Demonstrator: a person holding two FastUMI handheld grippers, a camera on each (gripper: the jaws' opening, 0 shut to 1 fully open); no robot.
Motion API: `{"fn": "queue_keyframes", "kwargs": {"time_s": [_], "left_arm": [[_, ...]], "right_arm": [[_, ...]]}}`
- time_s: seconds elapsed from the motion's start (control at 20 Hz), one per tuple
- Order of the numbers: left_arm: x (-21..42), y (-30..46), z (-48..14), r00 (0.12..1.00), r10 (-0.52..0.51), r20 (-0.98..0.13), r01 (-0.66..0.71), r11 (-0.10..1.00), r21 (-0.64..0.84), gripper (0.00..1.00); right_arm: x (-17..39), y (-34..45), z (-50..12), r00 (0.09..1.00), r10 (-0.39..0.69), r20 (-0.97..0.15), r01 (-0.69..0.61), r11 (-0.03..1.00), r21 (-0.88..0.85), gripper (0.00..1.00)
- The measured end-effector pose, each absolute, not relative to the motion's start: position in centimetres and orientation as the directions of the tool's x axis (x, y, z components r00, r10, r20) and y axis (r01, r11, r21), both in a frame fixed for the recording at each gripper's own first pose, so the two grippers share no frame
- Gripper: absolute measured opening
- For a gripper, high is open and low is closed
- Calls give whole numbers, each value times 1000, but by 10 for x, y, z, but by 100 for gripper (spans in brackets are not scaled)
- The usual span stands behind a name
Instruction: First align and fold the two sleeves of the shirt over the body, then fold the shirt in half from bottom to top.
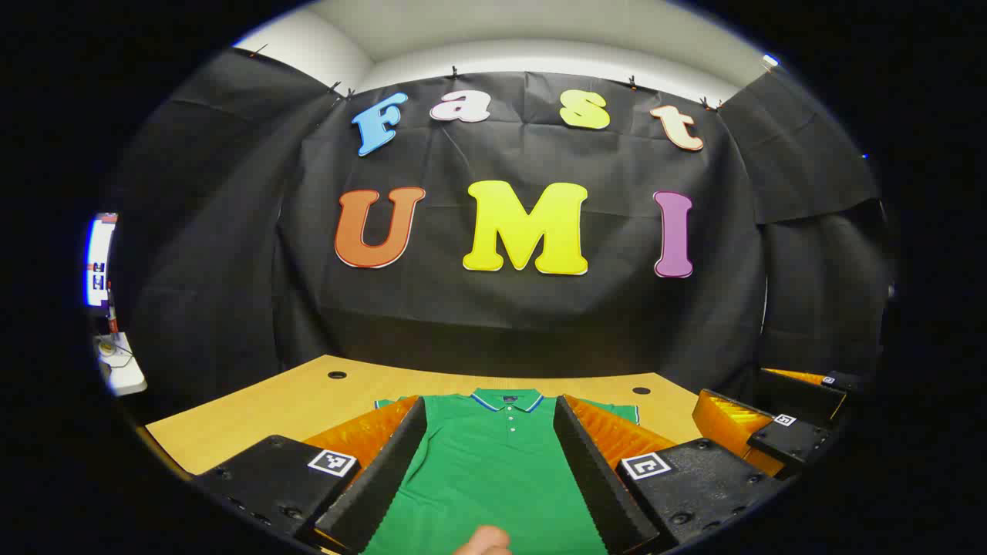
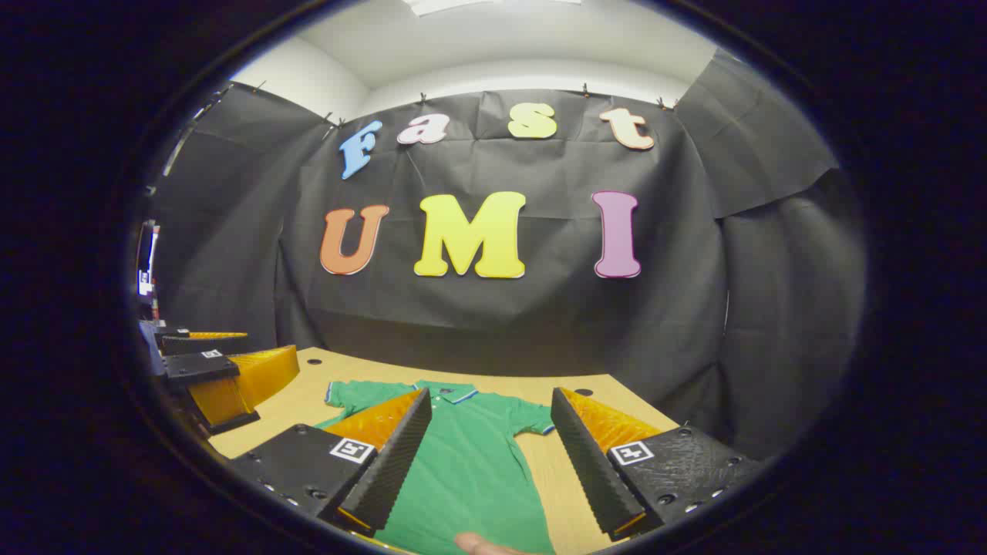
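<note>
Because the shirt (image 1: 493, 462) is a green knit polo, I judge it light, soft and limp: it will drape and wrinkle instead of holding a shape, and a single layer should pinch easily but may drag the layer beneath along with it. It lies flat on the wooden bench (image 1: 254, 408), front up, collar (image 1: 506, 399) and button placket toward the far wall, hem toward me. In the right gripper view its short sleeves (image 2: 351, 395) are spread out to either side, not yet folded over the body, so I take the sleeve step to be undone.

For a grip I would take each sleeve at its striped cuff edge (image 2: 542, 425), where the fabric is doubled and a little firmer, and carry it inward, keeping the cloth low so it does not flop or slide on the smooth bench. For the later bottom-to-top fold, the two hem corners look like the right places.

My left gripper (image 1: 493, 432) hovers over the middle of the shirt, fingers (image 1: 389, 470) spread wide apart and gripping nothing. My right gripper (image 2: 490, 432) is over the shirt's right side, its fingers likewise parted and empty, with bare bench under one of them. In each view the other gripper shows off to the side, apart from the cloth.

A fingertip shows at the bottom edge of both views.
</note>
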State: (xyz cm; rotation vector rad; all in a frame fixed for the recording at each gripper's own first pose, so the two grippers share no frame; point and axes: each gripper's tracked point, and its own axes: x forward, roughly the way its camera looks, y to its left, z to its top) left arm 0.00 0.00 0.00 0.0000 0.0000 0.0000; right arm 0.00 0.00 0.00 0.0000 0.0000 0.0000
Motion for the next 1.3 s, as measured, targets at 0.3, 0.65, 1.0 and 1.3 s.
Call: {"fn": "queue_keyframes", "kwargs": {"time_s": [0.3,0.65,1.0,1.3], "left_arm": [[5,-5,-8,1000,14,11,-15,998,58,96],[25,11,-24,998,59,-28,-58,998,33,100],[28,20,-23,997,68,-29,-68,998,10,100],[34,31,-31,995,89,-50,-89,996,1,100]], "right_arm": [[-5,-27,-9,999,-44,-3,44,999,-20,96],[-1,-61,-13,992,-122,24,123,992,-16,95],[9,-51,-31,994,-105,-32,103,993,-53,97],[66,-43,-28,993,-98,-62,95,994,-50,96]]}}
